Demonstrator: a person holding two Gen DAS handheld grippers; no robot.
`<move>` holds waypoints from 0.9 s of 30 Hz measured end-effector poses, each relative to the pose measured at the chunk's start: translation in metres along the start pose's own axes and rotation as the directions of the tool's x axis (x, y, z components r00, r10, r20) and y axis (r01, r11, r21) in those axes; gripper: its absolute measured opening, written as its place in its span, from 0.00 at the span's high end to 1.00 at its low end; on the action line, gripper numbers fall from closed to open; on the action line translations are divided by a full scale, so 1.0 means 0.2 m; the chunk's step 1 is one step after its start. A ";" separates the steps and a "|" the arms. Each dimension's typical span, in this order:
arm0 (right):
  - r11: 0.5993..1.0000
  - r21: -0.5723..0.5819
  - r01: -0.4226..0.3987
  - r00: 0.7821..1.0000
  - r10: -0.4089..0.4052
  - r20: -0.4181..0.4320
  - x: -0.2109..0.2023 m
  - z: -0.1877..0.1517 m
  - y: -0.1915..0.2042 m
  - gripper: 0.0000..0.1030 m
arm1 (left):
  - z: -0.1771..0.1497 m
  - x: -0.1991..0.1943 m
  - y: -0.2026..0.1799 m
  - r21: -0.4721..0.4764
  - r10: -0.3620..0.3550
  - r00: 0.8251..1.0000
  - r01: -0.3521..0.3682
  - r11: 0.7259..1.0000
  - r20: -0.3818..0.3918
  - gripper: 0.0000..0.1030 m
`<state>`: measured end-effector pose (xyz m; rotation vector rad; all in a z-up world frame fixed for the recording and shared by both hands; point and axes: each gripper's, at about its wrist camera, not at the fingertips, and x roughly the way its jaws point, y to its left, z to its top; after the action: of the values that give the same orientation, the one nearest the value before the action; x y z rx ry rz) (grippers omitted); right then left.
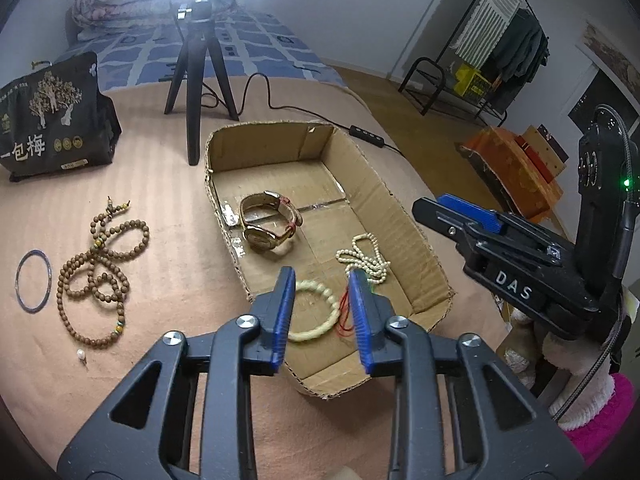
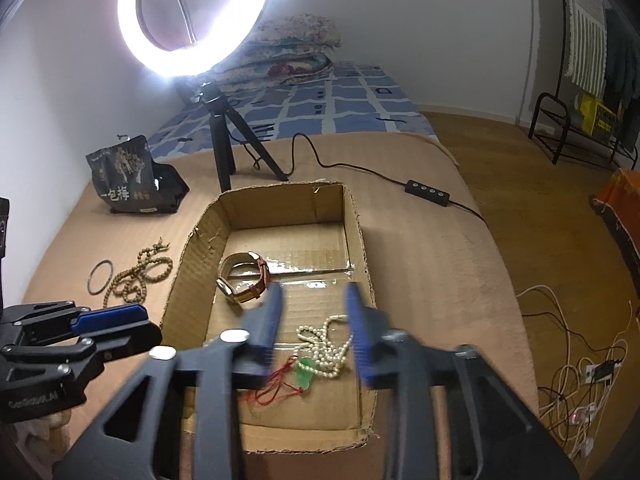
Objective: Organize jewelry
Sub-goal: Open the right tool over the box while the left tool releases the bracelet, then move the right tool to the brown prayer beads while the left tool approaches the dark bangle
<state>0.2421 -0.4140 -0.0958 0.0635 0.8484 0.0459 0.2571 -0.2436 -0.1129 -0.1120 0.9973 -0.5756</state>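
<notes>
My left gripper (image 1: 321, 276) is open over the near end of the cardboard box (image 1: 384, 184). A pale green bead bracelet (image 1: 316, 312) lies on the box floor below its fingers, untouched. My right gripper (image 2: 313, 292) is open above a white bead necklace (image 2: 324, 344) and a green pendant (image 2: 306, 372) on a red cord, holding nothing. A leather-strap watch (image 1: 266, 220) lies farther back in the box. Outside the box on the left lie a brown bead strand (image 1: 100, 268), a thin dark bangle (image 1: 34, 276) and a small pearl (image 1: 82, 356).
A black tripod (image 1: 196, 80) with a ring light (image 2: 192, 12) stands behind the box. Its cable and switch (image 1: 368, 136) run to the right. A black snack bag (image 1: 52, 120) stands at the back left. The bed's edge drops to the floor on the right.
</notes>
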 end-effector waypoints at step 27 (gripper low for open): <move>0.997 -0.025 0.070 0.995 -0.069 0.066 -0.17 0.04 0.18 0.30 | -0.02 -0.27 0.21 -0.013 0.091 0.994 -0.090 0.996 0.067 0.64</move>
<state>0.2246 -0.3799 -0.0626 0.0101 0.7841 -0.0102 0.2491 -0.1808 -0.0890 -0.0938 0.9351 -0.4812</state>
